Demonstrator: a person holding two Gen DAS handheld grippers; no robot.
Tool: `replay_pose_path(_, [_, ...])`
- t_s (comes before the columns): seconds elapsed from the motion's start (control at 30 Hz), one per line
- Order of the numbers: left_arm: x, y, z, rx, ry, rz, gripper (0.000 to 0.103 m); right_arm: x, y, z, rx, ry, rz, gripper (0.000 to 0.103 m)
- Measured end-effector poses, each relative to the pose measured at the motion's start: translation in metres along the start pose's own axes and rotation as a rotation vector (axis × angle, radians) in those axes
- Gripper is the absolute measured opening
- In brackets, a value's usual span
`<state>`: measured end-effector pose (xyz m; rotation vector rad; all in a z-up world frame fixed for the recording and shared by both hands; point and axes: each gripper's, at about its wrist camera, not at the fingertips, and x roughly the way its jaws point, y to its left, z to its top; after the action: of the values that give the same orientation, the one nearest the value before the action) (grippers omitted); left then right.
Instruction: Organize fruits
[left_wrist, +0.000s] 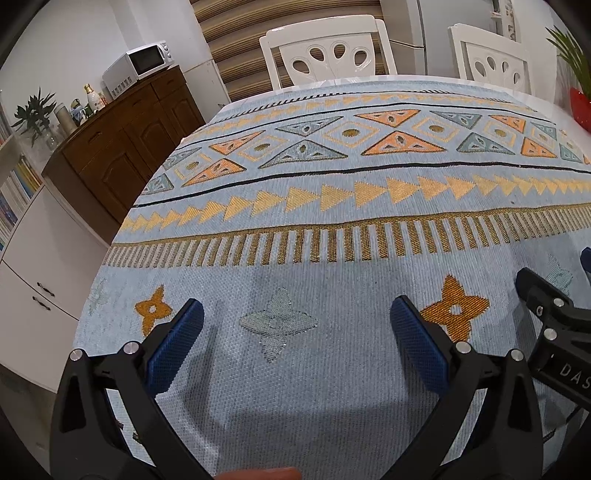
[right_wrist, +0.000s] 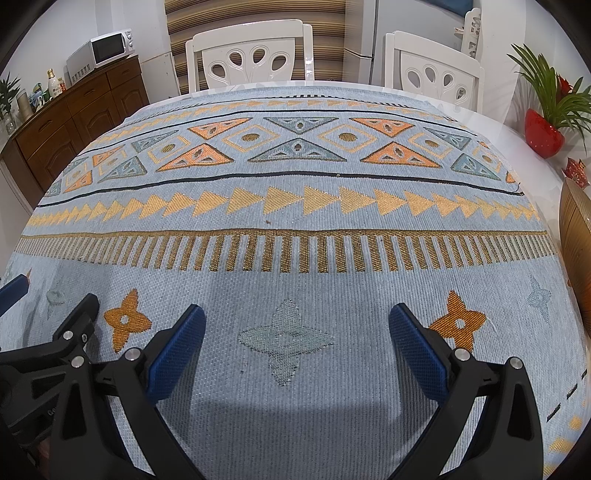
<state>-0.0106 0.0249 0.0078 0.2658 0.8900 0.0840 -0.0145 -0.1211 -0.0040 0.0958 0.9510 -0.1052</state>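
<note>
Both pairs of tongs are held low over the desk (right_wrist: 295, 266), which is covered by a woven cloth (left_wrist: 332, 229) with triangles and star figures. The left tongs (left_wrist: 297, 326) are spread wide apart and nothing is held between the blue pads (left_wrist: 173, 347). The right tongs (right_wrist: 297, 326) are also spread wide apart and are empty. In the left wrist view, a part of the right tongs is seen at the right border, so the two tools are just beside each other.

No fruit can be seen in either view. The cloth in front of the tongs carries nothing. At the right border of the right wrist view, a golden ribbed object (right_wrist: 576, 236) is partly seen; it may be a bowl or a basket, but this cannot be told. Beside it a red pot (right_wrist: 545, 134) with a green plant stands near the far corner. Two white chairs (right_wrist: 249, 55) are placed behind the desk.

The task is judged to be at its very start. Fruit is expected to be round, rather smooth and easily bruised, so it should be taken across its widest part with mild pressure. Soft or ripe pieces should be squeezed less, and heavy ones supported from low on their sides.
</note>
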Motion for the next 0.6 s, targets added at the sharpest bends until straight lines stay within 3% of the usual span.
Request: replay_pose_path(0.6, [0.0016,0.0012,0.0005,-0.008,0.005,-0.012,0.100,0.0001,0.0002,0.0002,0.000,0.000,0.000,0.098])
